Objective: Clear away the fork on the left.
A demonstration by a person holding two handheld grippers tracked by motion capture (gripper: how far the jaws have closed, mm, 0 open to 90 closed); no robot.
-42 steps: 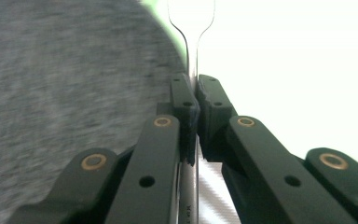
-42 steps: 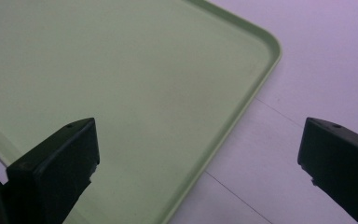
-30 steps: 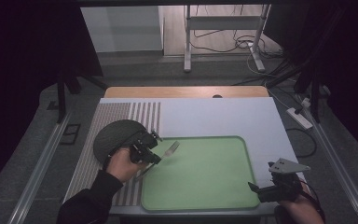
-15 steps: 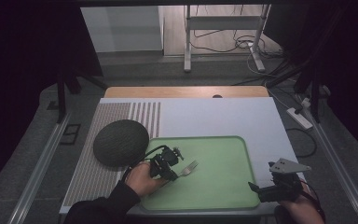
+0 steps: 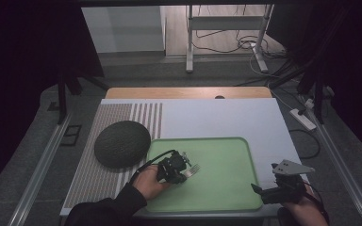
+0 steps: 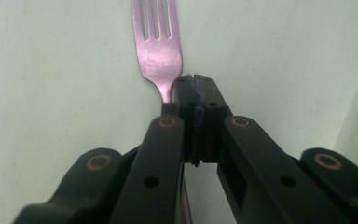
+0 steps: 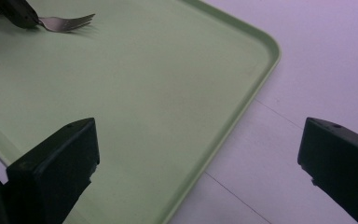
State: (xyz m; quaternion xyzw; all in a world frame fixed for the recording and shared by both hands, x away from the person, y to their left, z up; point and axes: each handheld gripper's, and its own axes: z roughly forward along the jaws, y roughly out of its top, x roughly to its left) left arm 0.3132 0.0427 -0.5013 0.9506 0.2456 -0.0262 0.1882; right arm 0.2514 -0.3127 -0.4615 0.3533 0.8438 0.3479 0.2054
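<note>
High view: the left hand-held gripper (image 5: 185, 170) sits low over the left part of the green tray (image 5: 226, 197), clamped on a fork (image 5: 192, 170) whose tines point right; the dark round mat (image 5: 122, 143) lies just beside the tray's left edge on the table (image 5: 226, 117). The right hand-held gripper (image 5: 258, 189) rests at the tray's near right corner, holding nothing. Left gripper view: the jaws stand together on the fork's (image 6: 159, 56) neck, slightly to one side of it, with the tines flat against or just above the tray (image 6: 284, 56); contact cannot be confirmed. Right gripper view: the jaws stand wide apart over the tray's edge (image 7: 242, 112), the fork (image 7: 67, 22) well off. Judgement: the step is laying the fork on the tray. Recommended: lower until the handle lies level, then part the jaws slowly and lift straight up, so the off-centre hold does not flick it.
</note>
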